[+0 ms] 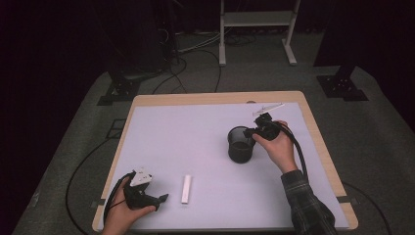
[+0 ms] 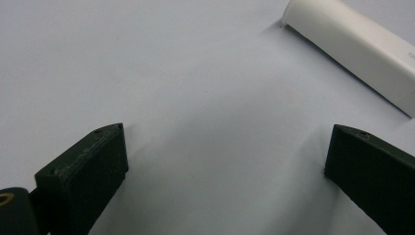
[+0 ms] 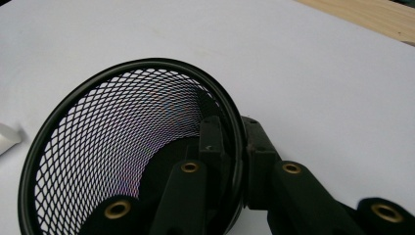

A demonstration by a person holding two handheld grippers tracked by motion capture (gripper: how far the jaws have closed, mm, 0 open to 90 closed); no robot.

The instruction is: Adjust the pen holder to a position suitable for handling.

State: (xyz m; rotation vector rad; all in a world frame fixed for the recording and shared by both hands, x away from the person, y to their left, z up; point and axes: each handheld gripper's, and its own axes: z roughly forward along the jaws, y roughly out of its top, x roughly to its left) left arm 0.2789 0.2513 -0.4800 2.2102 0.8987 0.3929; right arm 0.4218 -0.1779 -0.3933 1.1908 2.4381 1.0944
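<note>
A black mesh cup [image 1: 240, 144] stands upright on the white table right of centre. My right gripper [image 1: 252, 133] is shut on the cup's rim, one jaw inside the mesh wall and one outside, as the right gripper view shows on the cup [image 3: 122, 147] with the right gripper [image 3: 234, 147] at its near rim. A white bar [image 1: 186, 189] lies near the front edge. My left gripper [image 1: 164, 198] rests open just left of it. In the left gripper view the white bar [image 2: 352, 44] lies beyond the wide-apart jaws of the left gripper [image 2: 222, 154], which holds nothing.
A thin white strip [image 1: 267, 108] lies at the table's [image 1: 195, 132] far right edge behind the right hand. Black stand bases [image 1: 120, 88] and cables sit on the floor beyond the table. A white frame [image 1: 257, 29] stands farther back.
</note>
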